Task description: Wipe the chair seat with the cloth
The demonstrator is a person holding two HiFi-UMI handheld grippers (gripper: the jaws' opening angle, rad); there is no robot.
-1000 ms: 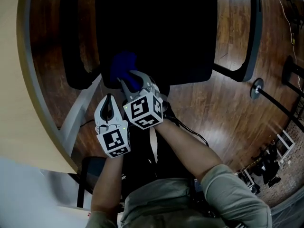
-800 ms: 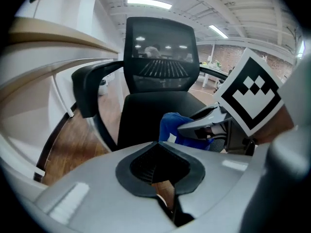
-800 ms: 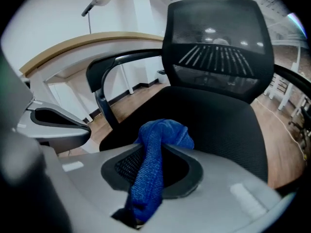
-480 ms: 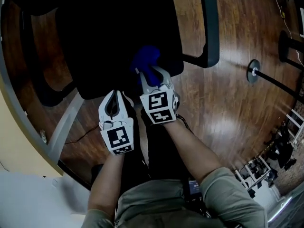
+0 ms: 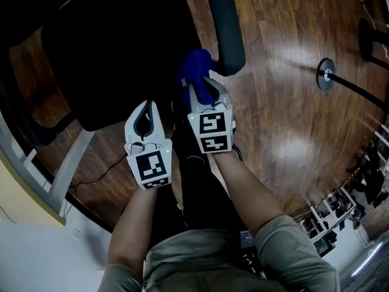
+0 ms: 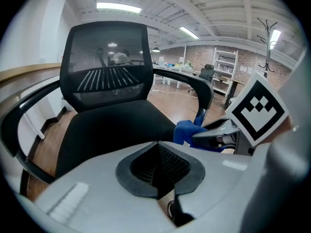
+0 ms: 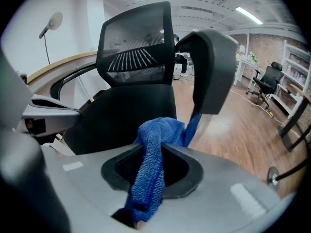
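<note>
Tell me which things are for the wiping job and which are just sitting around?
For the job: blue cloth, chair seat, right tool gripping that cloth.
Just around: shelves, coat stand, round floor base.

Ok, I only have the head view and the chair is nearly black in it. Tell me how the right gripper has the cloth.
Observer: The right gripper is shut on the blue cloth; a strand hangs down between its jaws and the bunch sticks out past the tips.
Operator: Now check the left one.
Observer: The left gripper has its jaws together with nothing between them.
Operator: Place the bunch against the seat.
Observer: In the left gripper view it is at the seat edge on the right, beside the armrest post; whether it touches the seat I can't tell.
</note>
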